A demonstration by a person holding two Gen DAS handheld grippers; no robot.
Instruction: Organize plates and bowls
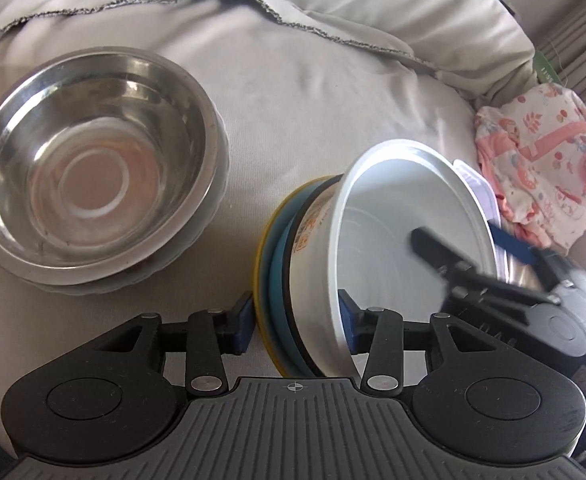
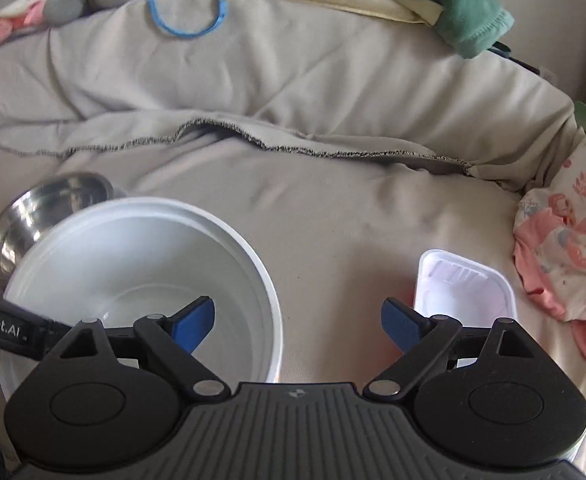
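My left gripper [image 1: 297, 322] is shut on a tilted stack: a white bowl [image 1: 393, 240] nested on a teal plate [image 1: 279, 280] and a yellow plate [image 1: 262, 256]. My right gripper [image 2: 297, 320] is open, its left finger [image 2: 195, 322] inside the white bowl [image 2: 141, 264] and its right finger outside the rim. It shows in the left wrist view [image 1: 473, 256] straddling the bowl's far rim. A steel bowl [image 1: 89, 168] rests on the bed to the left, also seen in the right wrist view [image 2: 41, 216].
A white rectangular plastic tray [image 2: 465, 288] lies on the bed sheet [image 2: 333, 216] right of the bowl. Pink patterned clothing [image 2: 573, 248] lies at the right edge. A rumpled grey blanket [image 2: 293, 80] and toys lie behind.
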